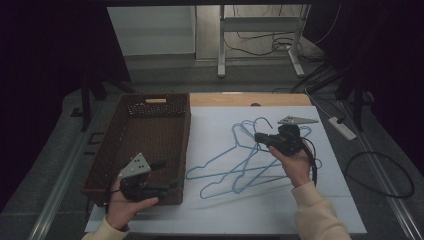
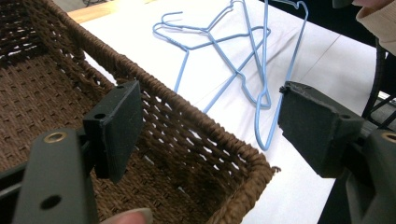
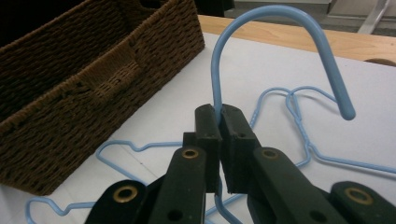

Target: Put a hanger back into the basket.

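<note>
Landmark: woven basket [image 1: 150, 131], brown, open top, on the white table sheet [image 1: 220, 215]; all places given relative to it.
Work in hand: judged to be moving blue wire hangers from the sheet into the basket, one at a time.
Held hanger: its hook [image 3: 261, 28] stands up out of the right gripper [image 3: 220, 114], curving over the jaw tips; its body trails down and away from the basket's long side.
Right gripper: clenched on the hanger's neck just below the hook, wire pinched between the two pads; seen in the high view [image 1: 260, 138] on the far side of the pile from the basket.
Pile: remaining hangers [image 1: 235, 165] lie overlapping on the sheet beside the basket's right wall, frames crossing one another.
Left gripper: released, jaws wide apart with nothing between them [image 2: 205, 126]; it hangs above the basket's near right corner [image 1: 165, 175].
Tangle check: cannot tell whether the held frame is free of the pile; wires cross close under the jaws.
Doing it well: lift straight up first and watch whether a neighbour rises with it; if so, the free left gripper could hold the pile down.
Placement: carry it over the right wall, lower the frame lengthwise along the basket, release only once it rests inside.
Risk: thin wire may swivel in the pinch; keep the hook upright.
</note>
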Demonstrator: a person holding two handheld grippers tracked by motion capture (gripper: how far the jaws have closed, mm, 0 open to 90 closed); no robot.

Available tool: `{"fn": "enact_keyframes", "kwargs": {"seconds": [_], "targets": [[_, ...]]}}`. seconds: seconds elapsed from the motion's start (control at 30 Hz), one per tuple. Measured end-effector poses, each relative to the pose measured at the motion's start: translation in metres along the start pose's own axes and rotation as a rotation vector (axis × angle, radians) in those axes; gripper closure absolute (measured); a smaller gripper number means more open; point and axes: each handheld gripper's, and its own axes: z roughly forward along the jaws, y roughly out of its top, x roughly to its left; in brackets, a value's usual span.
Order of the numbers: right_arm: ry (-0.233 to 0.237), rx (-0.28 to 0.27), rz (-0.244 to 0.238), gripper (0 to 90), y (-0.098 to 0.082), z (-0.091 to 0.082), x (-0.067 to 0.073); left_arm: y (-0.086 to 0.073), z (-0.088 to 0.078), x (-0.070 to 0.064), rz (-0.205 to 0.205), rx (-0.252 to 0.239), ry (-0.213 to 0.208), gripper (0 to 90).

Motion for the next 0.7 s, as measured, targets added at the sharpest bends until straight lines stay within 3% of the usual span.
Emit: {"fn": "enact_keyframes", "kwargs": {"seconds": [0.27, 0.7], "targets": [[0.017, -0.009, -0.010, 86.6, -0.001, -0.004, 0.007, 0.009, 0.012, -0.006, -0.012, 0.022, -0.029, 23.2], [0.049, -0.011, -0.051, 86.6, -0.001, -0.010, 0.026, 0.036, 0.042, -0.029, 0.014, 0.067, -0.083, 26.0]]}}
